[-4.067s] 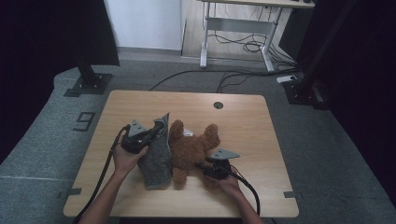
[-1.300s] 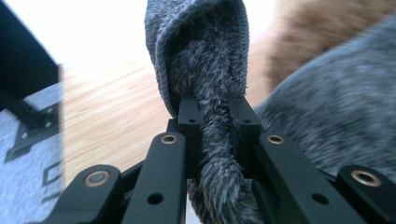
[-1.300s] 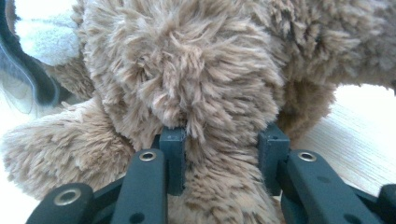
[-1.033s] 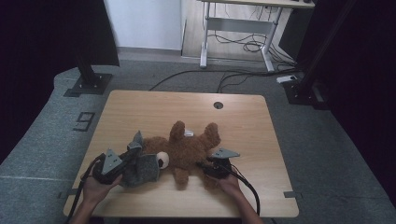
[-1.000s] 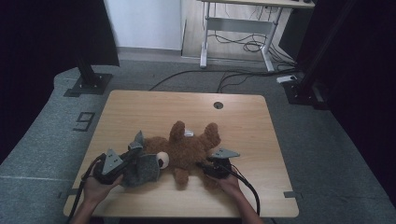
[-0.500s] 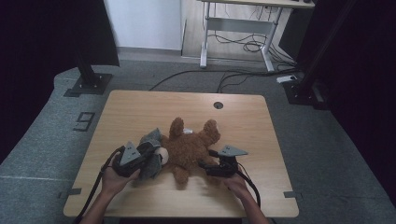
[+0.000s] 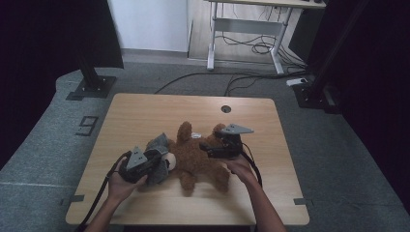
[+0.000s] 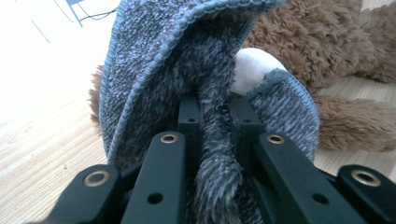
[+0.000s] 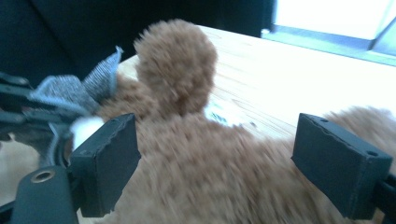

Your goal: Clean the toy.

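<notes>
A dark mark (image 7: pixel 86 126) on the grey floor left of the table reads, apparently, "9".

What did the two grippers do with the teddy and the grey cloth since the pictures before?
The left gripper pulled the grey cloth from beside the teddy bear toward its head, and stays shut on it. The right gripper let go of the teddy: its jaws have just been opening, it has lifted off the bear, and nothing is pinched between them. The teddy still lies on the table in about the same spot.
</notes>
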`<state>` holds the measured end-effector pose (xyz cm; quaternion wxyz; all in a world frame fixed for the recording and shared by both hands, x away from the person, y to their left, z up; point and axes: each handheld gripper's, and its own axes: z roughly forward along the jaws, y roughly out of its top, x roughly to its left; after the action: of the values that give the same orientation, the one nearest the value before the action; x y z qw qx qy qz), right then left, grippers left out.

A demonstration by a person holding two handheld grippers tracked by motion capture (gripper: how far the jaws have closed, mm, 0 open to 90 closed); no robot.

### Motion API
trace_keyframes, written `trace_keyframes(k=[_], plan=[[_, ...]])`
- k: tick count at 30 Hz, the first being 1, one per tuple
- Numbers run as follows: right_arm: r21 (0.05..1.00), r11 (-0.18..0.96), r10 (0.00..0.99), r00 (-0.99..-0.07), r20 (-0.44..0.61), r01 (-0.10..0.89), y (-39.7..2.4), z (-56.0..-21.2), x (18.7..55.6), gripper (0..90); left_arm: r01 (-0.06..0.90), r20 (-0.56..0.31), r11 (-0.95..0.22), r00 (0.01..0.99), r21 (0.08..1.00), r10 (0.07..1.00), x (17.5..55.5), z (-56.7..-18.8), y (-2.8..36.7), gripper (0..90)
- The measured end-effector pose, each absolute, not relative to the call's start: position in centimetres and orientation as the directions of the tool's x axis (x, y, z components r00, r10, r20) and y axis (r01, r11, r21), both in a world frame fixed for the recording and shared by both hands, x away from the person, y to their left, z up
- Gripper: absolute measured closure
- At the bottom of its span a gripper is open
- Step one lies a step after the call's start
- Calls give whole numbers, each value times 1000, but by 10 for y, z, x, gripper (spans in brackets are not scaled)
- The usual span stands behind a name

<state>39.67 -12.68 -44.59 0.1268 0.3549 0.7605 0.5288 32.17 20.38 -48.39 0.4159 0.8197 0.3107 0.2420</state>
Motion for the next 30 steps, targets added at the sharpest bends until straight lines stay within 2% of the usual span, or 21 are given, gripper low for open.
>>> trace_keyframes(k=[4, 7, 9, 14, 19, 26, 30], plan=[[848, 283, 665, -729, 164, 448, -106, -455, 413, 127, 312, 133, -458, 690, 832, 712, 321, -485, 204, 785], [787, 354, 664, -728, 169, 505, -96, -475, 426, 69, 315, 128, -456, 692, 833, 711, 321, -486, 204, 786], [763, 362, 656, -728, 199, 536, -94, -484, 430, 24, 314, 128, -457, 693, 832, 710, 321, -486, 203, 785], [750, 382, 652, -732, 196, 540, -93, -492, 423, 44, 317, 115, -454, 703, 833, 702, 319, -487, 203, 785], [757, 395, 657, -736, 163, 520, -94, -497, 412, 161, 310, 121, -459, 707, 832, 697, 315, -488, 201, 785], [804, 384, 662, -742, 103, 454, -94, -497, 400, 423, 310, 116, -448, 703, 839, 702, 316, -489, 200, 781], [825, 371, 658, -748, 90, 426, -94, -496, 397, 492, 298, 131, -447, 692, 844, 710, 315, -490, 199, 775]])
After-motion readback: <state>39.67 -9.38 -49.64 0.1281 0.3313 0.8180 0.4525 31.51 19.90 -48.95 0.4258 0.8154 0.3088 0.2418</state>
